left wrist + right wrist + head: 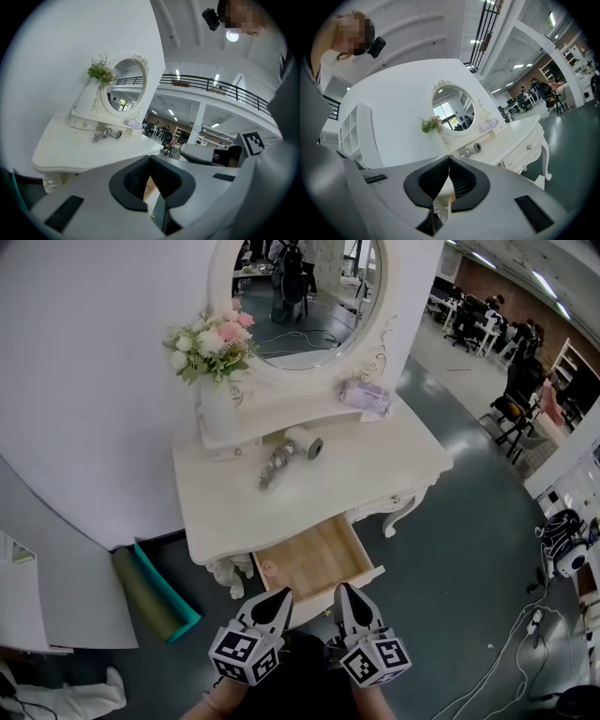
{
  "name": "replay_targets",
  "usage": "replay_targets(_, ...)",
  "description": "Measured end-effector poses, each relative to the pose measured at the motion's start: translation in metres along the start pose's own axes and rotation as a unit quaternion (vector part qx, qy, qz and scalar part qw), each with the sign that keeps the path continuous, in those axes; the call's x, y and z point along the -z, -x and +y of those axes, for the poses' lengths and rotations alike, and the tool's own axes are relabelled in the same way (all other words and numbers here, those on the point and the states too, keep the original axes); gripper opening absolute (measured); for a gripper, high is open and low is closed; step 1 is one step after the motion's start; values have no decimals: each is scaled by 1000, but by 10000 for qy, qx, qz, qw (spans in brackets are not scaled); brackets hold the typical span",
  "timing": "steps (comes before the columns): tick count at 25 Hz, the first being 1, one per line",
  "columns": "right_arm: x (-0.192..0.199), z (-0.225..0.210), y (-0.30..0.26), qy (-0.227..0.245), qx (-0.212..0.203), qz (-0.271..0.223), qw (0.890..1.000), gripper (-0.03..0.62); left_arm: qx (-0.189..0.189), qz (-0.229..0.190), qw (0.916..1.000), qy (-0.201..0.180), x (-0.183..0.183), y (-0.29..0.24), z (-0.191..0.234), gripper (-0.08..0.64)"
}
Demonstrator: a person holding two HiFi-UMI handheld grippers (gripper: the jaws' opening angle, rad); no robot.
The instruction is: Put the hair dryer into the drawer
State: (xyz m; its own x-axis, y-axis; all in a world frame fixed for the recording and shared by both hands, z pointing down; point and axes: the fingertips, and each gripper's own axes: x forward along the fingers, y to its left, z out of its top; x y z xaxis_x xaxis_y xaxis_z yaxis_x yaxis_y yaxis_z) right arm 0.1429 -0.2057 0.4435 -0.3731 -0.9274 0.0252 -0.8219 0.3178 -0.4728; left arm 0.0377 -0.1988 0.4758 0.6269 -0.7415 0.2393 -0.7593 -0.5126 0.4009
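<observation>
Wooden drawer (319,554), front seemingly partly behind left gripper (278,597) and right gripper (346,591)

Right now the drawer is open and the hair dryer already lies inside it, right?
No. The drawer is open, but the hair dryer lies on the table top in front of the mirror, as the head view shows.

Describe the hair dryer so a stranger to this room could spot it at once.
Find the white dressing table with the oval mirror. On its top, before the mirror's base, lies the white-and-grey hair dryer. Unlike the pink flowers and lilac packet, it has a round barrel.
</observation>
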Motion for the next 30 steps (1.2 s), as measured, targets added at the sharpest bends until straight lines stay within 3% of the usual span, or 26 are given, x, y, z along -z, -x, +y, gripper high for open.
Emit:
replay_targets(18, -50, -24, -101, -69, -686, 644, 9955, 31, -388, -97, 9991, -130, -69, -59, 29, 14)
replay_targets(24, -72, -6, -132, -135, -1084, 673, 9917, 32, -381, -130, 9990, -174, -100, -67, 42, 14)
replay_targets(30, -94, 12, -165, 104, -1463, 759, 9863, 32, -345, -68, 9986, -391, -132, -81, 57, 14)
